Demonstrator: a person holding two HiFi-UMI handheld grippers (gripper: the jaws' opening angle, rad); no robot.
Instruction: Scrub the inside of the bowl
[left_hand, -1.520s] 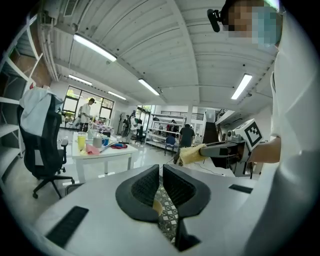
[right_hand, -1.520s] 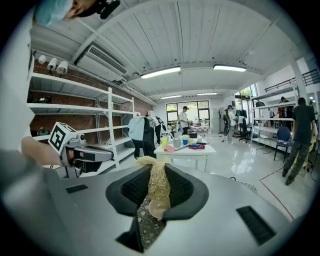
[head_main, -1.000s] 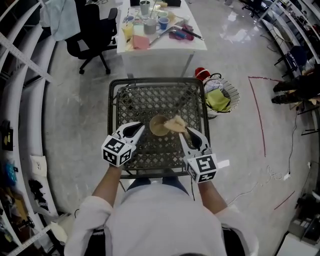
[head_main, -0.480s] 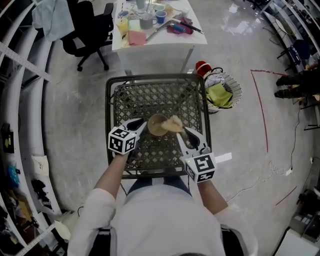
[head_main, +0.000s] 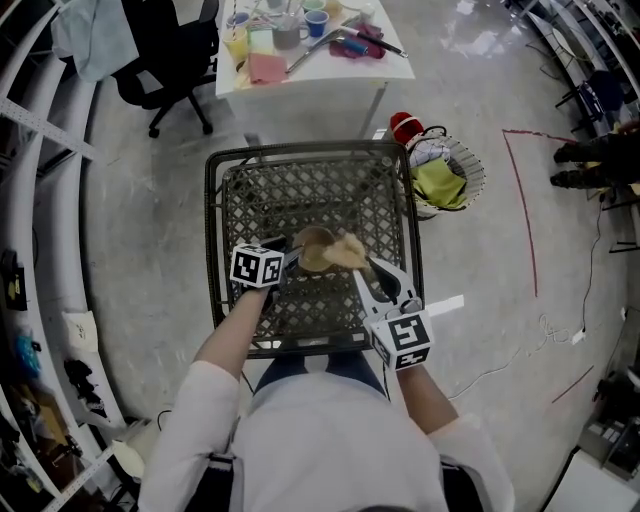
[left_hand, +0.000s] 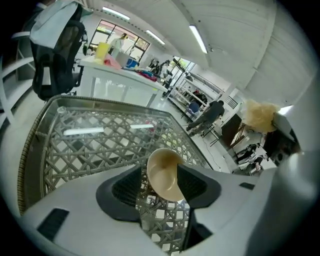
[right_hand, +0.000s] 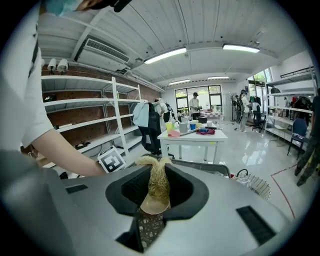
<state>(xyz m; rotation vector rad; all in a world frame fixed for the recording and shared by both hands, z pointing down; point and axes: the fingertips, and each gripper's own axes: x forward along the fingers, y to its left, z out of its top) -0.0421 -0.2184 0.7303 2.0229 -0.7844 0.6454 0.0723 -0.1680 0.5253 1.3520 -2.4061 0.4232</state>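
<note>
A small tan bowl (head_main: 314, 251) stands on the lattice table (head_main: 300, 190). My left gripper (head_main: 290, 252) has come down at its left side. Its jaws have just been opening and now stand wide, with the bowl (left_hand: 162, 175) between them; the left pad stands off the bowl's wall. My right gripper (head_main: 365, 266) is shut on a straw-coloured fibre scrubber (head_main: 349, 249), held just over the bowl's right rim. In the right gripper view the scrubber (right_hand: 157, 182) hangs between the pads above the bowl (right_hand: 154, 205).
Beyond the lattice table are a white table (head_main: 385, 75) with cups and cloths and a black office chair (head_main: 165, 50). A wire basket (head_main: 447, 180) with a yellow-green cloth stands on the floor at the right. The lattice table has a raised dark rim (head_main: 212, 240).
My left gripper has sunk and rolled, moving in from the table's near left to the bowl, and its jaws went from shut to wide. The right gripper with the scrubber has barely moved.
</note>
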